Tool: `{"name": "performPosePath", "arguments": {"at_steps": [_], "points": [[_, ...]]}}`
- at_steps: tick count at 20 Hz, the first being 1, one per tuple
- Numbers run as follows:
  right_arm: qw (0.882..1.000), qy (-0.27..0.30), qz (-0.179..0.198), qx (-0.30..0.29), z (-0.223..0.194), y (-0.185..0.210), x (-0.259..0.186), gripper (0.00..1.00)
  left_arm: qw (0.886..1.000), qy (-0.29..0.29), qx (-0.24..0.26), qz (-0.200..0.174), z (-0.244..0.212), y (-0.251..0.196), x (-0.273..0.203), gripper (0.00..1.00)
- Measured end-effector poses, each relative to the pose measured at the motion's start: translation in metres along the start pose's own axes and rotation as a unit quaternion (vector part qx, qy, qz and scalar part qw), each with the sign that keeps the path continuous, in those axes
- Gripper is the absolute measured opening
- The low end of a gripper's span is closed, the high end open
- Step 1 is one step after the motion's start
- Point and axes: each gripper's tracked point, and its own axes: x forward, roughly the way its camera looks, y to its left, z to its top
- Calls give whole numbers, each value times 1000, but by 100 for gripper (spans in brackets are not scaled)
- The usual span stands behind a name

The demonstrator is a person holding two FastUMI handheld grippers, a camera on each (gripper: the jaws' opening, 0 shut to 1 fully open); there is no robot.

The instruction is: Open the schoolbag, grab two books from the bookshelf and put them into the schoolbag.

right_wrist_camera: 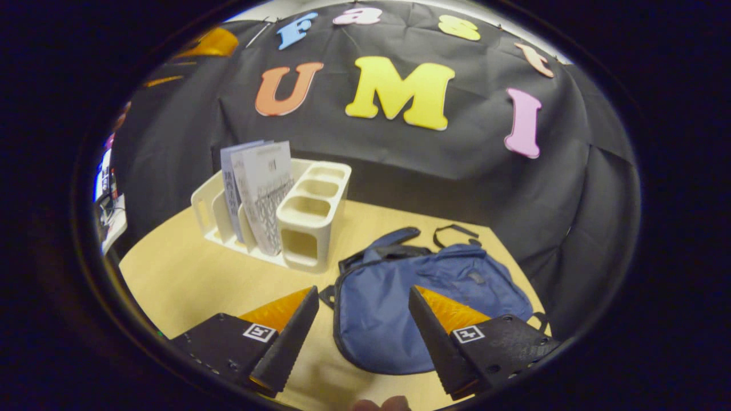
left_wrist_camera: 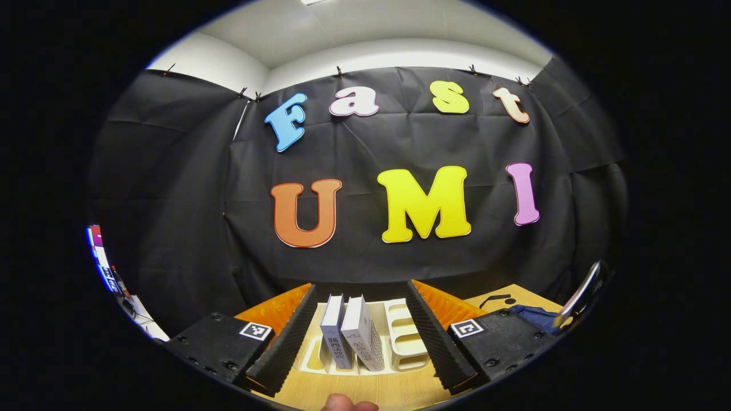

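Observation:
A blue schoolbag (right_wrist_camera: 422, 308) lies flat on the wooden table, zipped closed, straps toward the back. My right gripper (right_wrist_camera: 362, 337) hovers open just above its near edge, nothing between the fingers. A white bookshelf rack (right_wrist_camera: 311, 220) stands to the bag's left and holds two books (right_wrist_camera: 260, 191) upright, leaning slightly. In the left gripper view the same two books (left_wrist_camera: 351, 337) stand in the rack (left_wrist_camera: 405, 339), straight ahead of my open left gripper (left_wrist_camera: 362, 337). A corner of the blue bag (left_wrist_camera: 534, 317) peeks past the right finger.
The light wooden table (right_wrist_camera: 188, 279) runs up to the black cloth wall. Several open pockets make up the rack's right end (right_wrist_camera: 314, 197). A metal chair frame (left_wrist_camera: 582, 294) shows at the far right of the left gripper view. A fingertip (left_wrist_camera: 342, 404) shows at the bottom.

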Motion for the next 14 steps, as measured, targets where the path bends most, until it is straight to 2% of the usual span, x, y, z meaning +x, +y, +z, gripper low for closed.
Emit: {"name": "performPosePath", "arguments": {"at_steps": [4, 7, 8, 11, 14], "points": [[999, 49, 5, -11, -37, 15, 30, 96, 1000, 5, 0, 4, -2, 6, -5, 97], [998, 66, -1, -24, -52, 18, 50, 94, 1000, 10, 1, 9, -4, 12, -7, 98], [997, 72, -5, -31, -57, 18, 56, 99, 1000, 12, 1, 12, -4, 14, -8, 98], [995, 88, -12, -42, -71, 17, 72, 96, 1000, 14, 2, 16, -4, 18, -10, 98], [994, 94, -24, -41, -74, 12, 85, 99, 1000, 17, 3, 18, -5, 20, -10, 98]]}}
